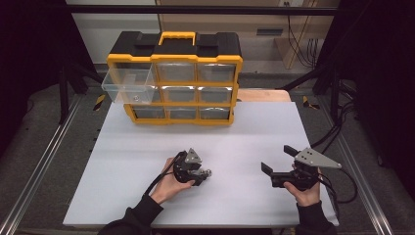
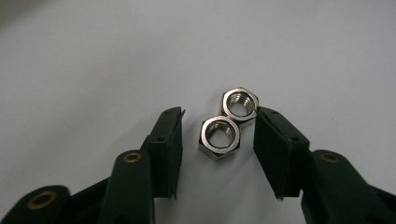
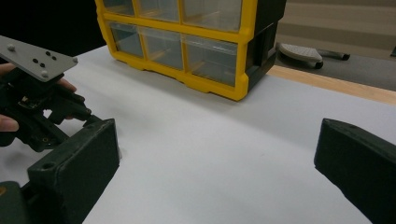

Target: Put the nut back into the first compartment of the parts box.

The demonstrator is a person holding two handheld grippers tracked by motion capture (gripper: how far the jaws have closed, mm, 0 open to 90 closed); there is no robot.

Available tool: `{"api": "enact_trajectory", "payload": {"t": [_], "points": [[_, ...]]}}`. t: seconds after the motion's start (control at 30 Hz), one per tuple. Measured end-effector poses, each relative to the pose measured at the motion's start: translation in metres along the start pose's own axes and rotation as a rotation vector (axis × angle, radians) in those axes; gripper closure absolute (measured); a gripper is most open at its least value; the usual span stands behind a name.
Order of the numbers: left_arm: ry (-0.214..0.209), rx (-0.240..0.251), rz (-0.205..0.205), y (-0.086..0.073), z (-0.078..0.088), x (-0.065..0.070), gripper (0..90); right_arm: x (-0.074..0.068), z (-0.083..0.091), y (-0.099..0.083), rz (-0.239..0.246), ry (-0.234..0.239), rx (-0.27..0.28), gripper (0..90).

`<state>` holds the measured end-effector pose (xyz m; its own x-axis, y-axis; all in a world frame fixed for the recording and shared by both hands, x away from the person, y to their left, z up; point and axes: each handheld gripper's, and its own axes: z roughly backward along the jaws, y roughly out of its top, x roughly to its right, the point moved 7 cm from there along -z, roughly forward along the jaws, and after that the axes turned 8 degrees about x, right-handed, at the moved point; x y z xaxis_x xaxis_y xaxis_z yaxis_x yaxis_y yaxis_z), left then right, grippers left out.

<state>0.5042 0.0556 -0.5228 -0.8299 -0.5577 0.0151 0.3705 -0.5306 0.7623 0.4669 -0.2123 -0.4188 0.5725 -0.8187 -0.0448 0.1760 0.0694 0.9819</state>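
Your left gripper point(image 2: 219, 135) is partly closed around two nuts point(image 2: 219, 136) lying flat on the white surface point(image 2: 93, 56), pads not squeezing yet (one nut sits farther out). Your right gripper point(image 1: 279, 164) waits wide open, far off.

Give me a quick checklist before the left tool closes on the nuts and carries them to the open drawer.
1. Nuts between the jaws: ok, near nut and far nut sit between the left tool jaws.
2. Grip made: not ok, a gap remains beside the near nut.
3. Single pick: not ok, the two nuts touch.
4. Drawer pulled out: ok, top left of the organizer.
5. Right tool clear: ok, open and apart.
6. Drawer contents: cannot tell.
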Motion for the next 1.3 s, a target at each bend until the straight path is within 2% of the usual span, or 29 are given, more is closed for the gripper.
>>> {"api": "enact_trajectory", "payload": {"t": [0.27,0.53,0.63,0.83,1.07,1.3], "points": [[-0.021,-0.017,0.003,-0.001,0.0,0.001,62.2,0.0,0.0,0.0,-0.001,0.001,0.0,0.6],[-0.015,-0.024,0.005,-0.002,0.001,0.0,67.8,-0.001,0.0,0.0,0.0,0.001,0.0,0.6],[-0.008,-0.032,-0.005,-0.001,0.001,0.0,68.8,-0.001,0.0,0.0,0.001,0.002,-0.001,0.6],[-0.006,-0.039,0.002,-0.001,0.001,0.0,69.1,-0.001,0.0,0.0,0.0,0.002,0.0,0.6],[-0.022,-0.048,0.01,0.0,0.003,0.001,69.2,0.0,0.0,0.0,-0.001,0.0,0.0,0.6],[-0.021,-0.026,0.011,0.005,0.011,0.002,69.3,-0.001,0.0,0.0,0.0,0.001,0.0,0.6]]}}
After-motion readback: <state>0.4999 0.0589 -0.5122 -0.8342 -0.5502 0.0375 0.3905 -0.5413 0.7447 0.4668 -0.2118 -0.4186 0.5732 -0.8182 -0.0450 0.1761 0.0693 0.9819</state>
